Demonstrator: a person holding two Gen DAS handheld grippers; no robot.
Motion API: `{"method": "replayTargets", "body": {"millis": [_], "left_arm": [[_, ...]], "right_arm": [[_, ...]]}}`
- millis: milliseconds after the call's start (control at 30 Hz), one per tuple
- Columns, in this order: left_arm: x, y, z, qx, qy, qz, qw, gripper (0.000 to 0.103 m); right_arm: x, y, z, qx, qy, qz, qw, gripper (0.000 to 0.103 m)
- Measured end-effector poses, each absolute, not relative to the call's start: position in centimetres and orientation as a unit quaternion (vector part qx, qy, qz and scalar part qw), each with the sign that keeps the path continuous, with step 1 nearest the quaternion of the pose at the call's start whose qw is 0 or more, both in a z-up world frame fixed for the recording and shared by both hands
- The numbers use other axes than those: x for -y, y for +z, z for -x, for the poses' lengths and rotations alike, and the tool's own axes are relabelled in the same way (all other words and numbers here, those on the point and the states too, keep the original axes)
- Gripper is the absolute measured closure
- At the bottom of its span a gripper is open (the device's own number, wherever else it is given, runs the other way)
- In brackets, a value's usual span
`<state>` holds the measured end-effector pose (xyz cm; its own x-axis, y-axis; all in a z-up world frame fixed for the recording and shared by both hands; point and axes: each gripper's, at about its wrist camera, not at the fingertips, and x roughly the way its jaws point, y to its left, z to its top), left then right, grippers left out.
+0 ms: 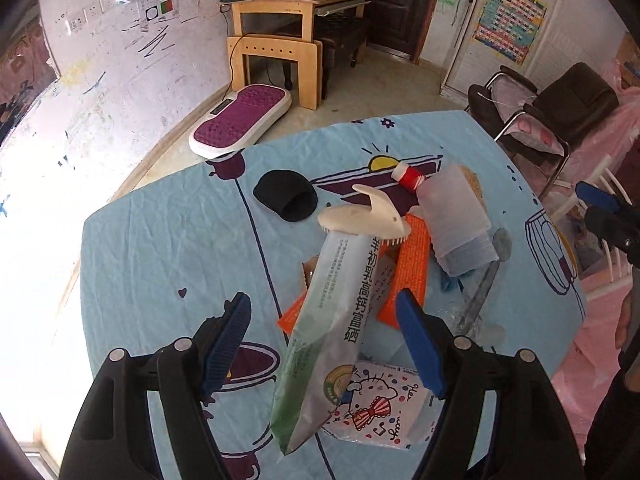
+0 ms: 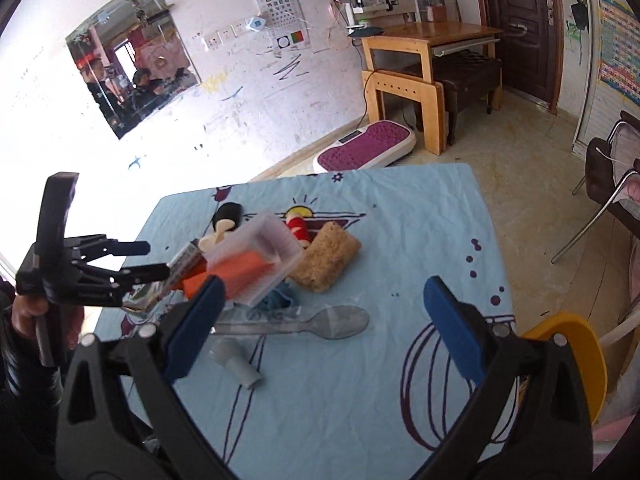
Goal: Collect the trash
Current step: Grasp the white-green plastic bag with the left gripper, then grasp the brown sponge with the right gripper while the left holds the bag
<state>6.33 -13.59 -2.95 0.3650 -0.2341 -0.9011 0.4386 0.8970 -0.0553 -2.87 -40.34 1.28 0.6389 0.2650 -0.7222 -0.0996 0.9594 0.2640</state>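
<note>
The left gripper [image 1: 324, 336] has its blue fingers spread apart. A long green and white packet [image 1: 320, 344] lies between them, but the fingers do not squeeze it. The packet is in the pile of trash near the middle of the table [image 1: 140, 240], with a white brush [image 1: 364, 216] on its far end.

The right gripper [image 2: 324, 320] is spread very wide and holds nothing. Under it on the blue cloth lie a clear plastic spoon [image 2: 320, 322] and a small grey tube [image 2: 238, 362], near the table's near edge.
</note>
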Motion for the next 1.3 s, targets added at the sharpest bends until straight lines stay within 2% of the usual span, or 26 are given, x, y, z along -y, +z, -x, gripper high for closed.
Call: {"method": "replayTargets", "body": {"millis": [100,133,167,233,367,533,767,800,900,1000,1300], "left_arm": [[13.7,-4.5,-5.9,-0.535,-0.212,-0.107,0.81,0.035],[13.6,-4.9,-5.8,-0.538,-0.215,-0.108,0.808,0.042],[13.4,-5.3,-5.7,-0.543,-0.215,-0.11,0.804,0.06],[13.1,-6.0,-5.6,-0.544,-0.216,-0.113,0.803,0.066],[11.1,-5.6,-5.1,-0.534,-0.217,-0.079,0.813,0.071],[8.6,-5.6,-5.0,-0.53,-0.198,-0.067,0.822,0.072],[5.8,-5.5,-4.3,-0.524,-0.192,-0.048,0.829,0.072],[5.6,-5.5,-4.3,-0.523,-0.192,-0.047,0.829,0.072],[5.2,-5.4,-4.4,-0.521,-0.197,-0.039,0.83,0.072],[4.9,-5.6,-4.4,-0.518,-0.201,-0.035,0.83,0.072],[3.4,-6.2,-4.4,-0.518,-0.204,-0.026,0.83,0.072]], "right_arm": [[39.8,1.2,2.1,-0.422,0.096,-0.092,0.897,0.007],[39.6,1.1,1.7,-0.427,0.095,-0.092,0.895,0.007],[39.7,1.0,1.3,-0.432,0.095,-0.094,0.892,0.007],[39.6,0.5,0.2,-0.445,0.096,-0.102,0.884,0.006],[39.5,-1.0,-2.8,-0.482,0.092,-0.128,0.862,0.006],[38.8,-2.9,-6.3,-0.527,0.068,-0.127,0.838,0.006],[41.0,-3.5,-8.4,-0.532,0.004,-0.135,0.836,0.007],[41.1,-3.8,-8.7,-0.539,-0.002,-0.128,0.833,0.01],[40.3,-5.3,-9.5,-0.572,0.0,-0.118,0.812,0.051],[39.1,-5.2,-9.7,-0.577,0.011,-0.113,0.809,0.054],[37.0,-5.0,-10.2,-0.598,0.037,-0.122,0.791,0.054]]}}
